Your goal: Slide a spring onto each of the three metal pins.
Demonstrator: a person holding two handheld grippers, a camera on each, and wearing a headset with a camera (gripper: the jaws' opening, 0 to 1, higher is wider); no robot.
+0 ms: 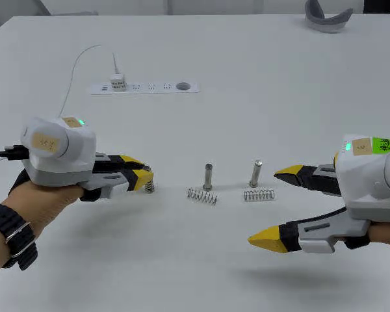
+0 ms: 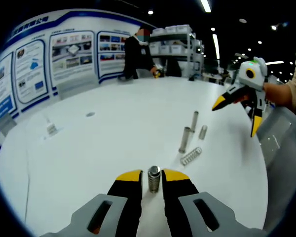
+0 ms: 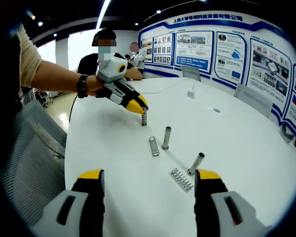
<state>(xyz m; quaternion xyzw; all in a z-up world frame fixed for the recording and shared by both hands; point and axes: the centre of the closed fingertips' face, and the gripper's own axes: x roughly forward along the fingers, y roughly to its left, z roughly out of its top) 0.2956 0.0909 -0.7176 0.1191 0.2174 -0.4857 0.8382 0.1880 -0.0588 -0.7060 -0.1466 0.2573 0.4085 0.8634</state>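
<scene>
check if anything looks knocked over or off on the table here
Nothing broken or spilled. The middle spring and right spring lie flat by the bare middle pin and right pin, not yet fitted. The third spring is on the left pin, between the left gripper's jaws.

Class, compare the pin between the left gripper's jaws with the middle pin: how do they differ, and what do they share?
The left pin carries a spring round it; the middle pin is bare, its loose spring lying on the table beside it. The left pin stands between the left gripper's jaws; the middle pin stands free. Both are upright metal pins.
</scene>
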